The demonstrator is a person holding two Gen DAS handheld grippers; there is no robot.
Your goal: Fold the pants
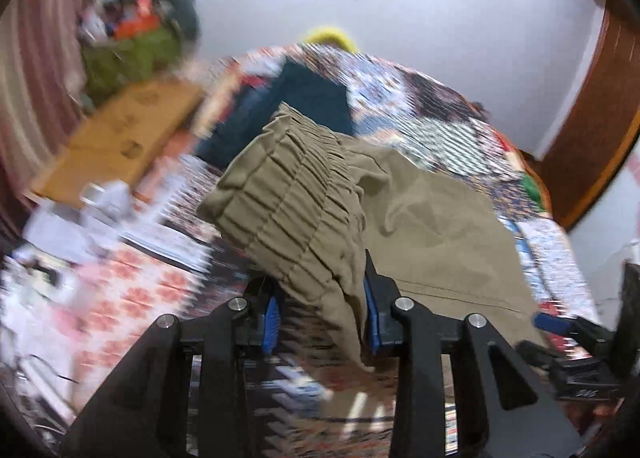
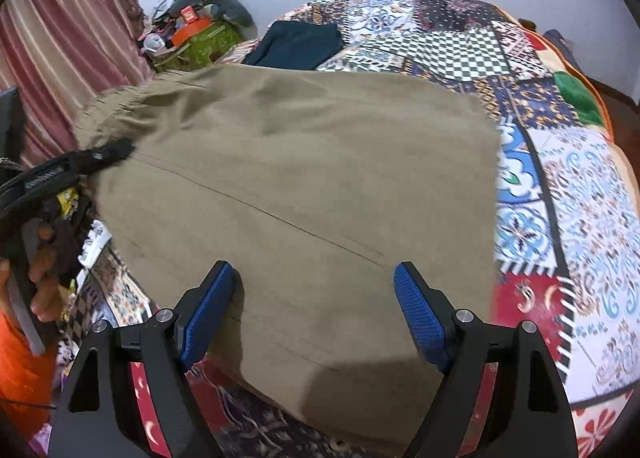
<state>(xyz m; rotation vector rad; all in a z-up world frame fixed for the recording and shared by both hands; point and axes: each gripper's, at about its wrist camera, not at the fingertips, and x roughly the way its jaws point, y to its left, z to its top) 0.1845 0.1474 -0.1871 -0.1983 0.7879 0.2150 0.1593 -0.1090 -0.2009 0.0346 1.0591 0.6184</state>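
Khaki pants [image 2: 288,177] lie spread on a patchwork bedspread [image 2: 580,217]. In the left wrist view my left gripper [image 1: 322,314] is shut on the pants' gathered elastic waistband [image 1: 296,193] and holds it lifted above the bed; the view is blurred by motion. My left gripper also shows at the left edge of the right wrist view [image 2: 116,149], at the waistband end. My right gripper [image 2: 316,298] is open, its blue pads astride the pants' near folded edge, holding nothing.
A folded dark teal garment [image 2: 300,41] lies at the far side of the bed. A cluttered side table [image 2: 188,37] and pink curtain [image 2: 60,57] stand left. A cardboard box [image 1: 120,145] sits beside the bed. A wooden door frame [image 1: 592,117] is right.
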